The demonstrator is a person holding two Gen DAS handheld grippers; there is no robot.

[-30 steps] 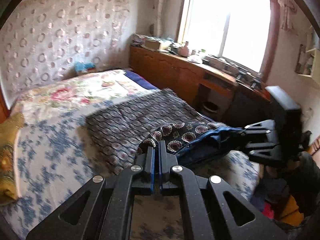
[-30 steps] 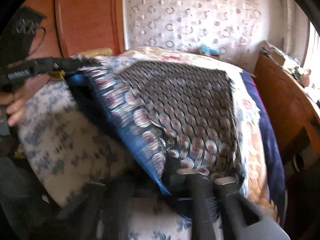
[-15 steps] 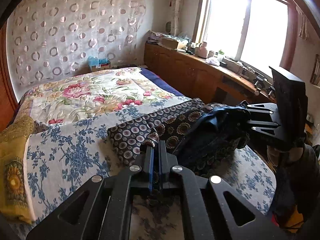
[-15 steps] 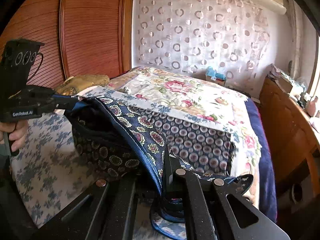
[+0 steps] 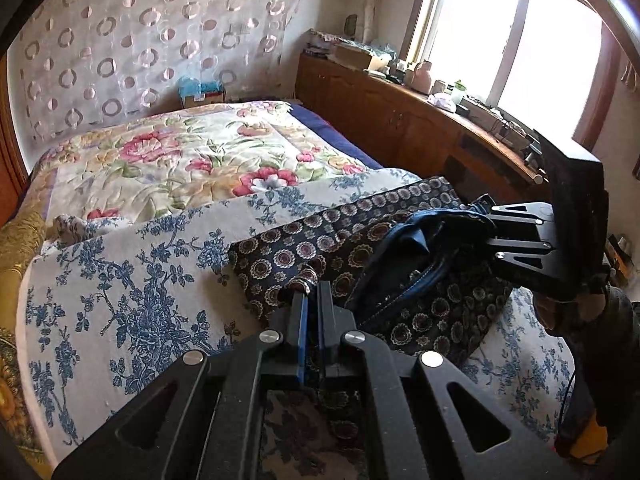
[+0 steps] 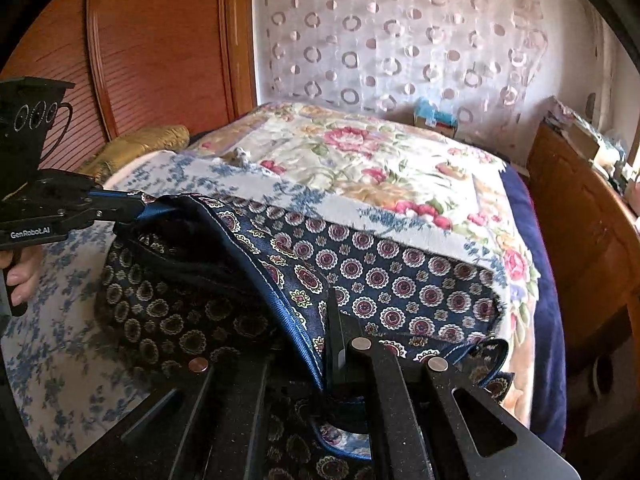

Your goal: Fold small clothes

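Sunlight from a window (image 5: 516, 40) falls on a bed (image 5: 132, 280) with flowered covers. On the blue-flowered sheet lies a dark garment (image 6: 384, 280) with round medallion patterns and a blue hem, partly lifted. Left hand-held gripper (image 5: 311, 288) has its jaws closed on one edge of the garment. Right hand-held gripper (image 6: 334, 308) is closed on the blue hem at the other side. Behind the bed hangs a curtain (image 6: 400, 40) with circles, beside a wooden cabinet (image 5: 400, 120).
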